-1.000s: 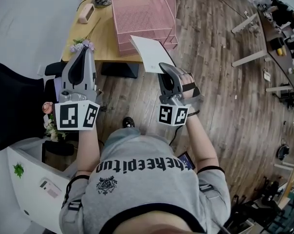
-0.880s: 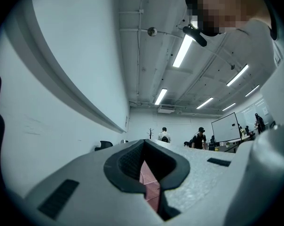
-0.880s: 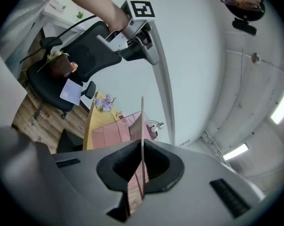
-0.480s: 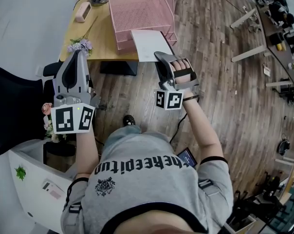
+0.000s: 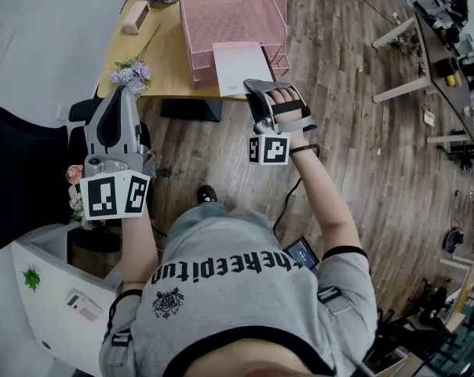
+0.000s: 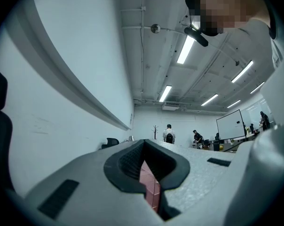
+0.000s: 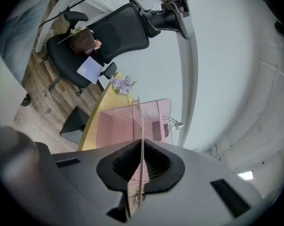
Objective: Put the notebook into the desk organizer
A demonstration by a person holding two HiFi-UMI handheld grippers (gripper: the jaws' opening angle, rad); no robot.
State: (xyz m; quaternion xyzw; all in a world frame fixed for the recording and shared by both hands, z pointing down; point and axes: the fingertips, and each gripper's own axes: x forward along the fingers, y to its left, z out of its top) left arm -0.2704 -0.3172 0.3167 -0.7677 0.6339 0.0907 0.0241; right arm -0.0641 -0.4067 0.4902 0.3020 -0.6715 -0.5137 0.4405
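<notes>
Room: a wood-plank floor [image 5: 355,132] lies under you, with a yellow desk [image 5: 154,69] at the top of the head view and a black office chair [image 5: 25,171] at your left.
Desk: it carries a pink mesh desk organizer [image 5: 221,14], a bunch of lilac flowers [image 5: 131,73] near the front edge, and a small beige box [image 5: 135,18] further back.
Notebook: the white notebook [image 5: 237,65] is in your right gripper. It lies nearly flat, with its far end over the front of the organizer's lower tray. You cannot tell from these views whether it touches the tray.
Right gripper: your right gripper [image 5: 254,89] sits just in front of the desk edge, and its jaws pinch the notebook's near edge. In the right gripper view the notebook shows edge-on as a thin line between the pads, aimed at the organizer.
Left gripper: your left gripper [image 5: 124,93] hangs just in front of the flowers, off the desk's front edge and well apart from the notebook. Its jaws are pressed almost together with nothing between them; only a sliver of pink shows through the slit.
</notes>
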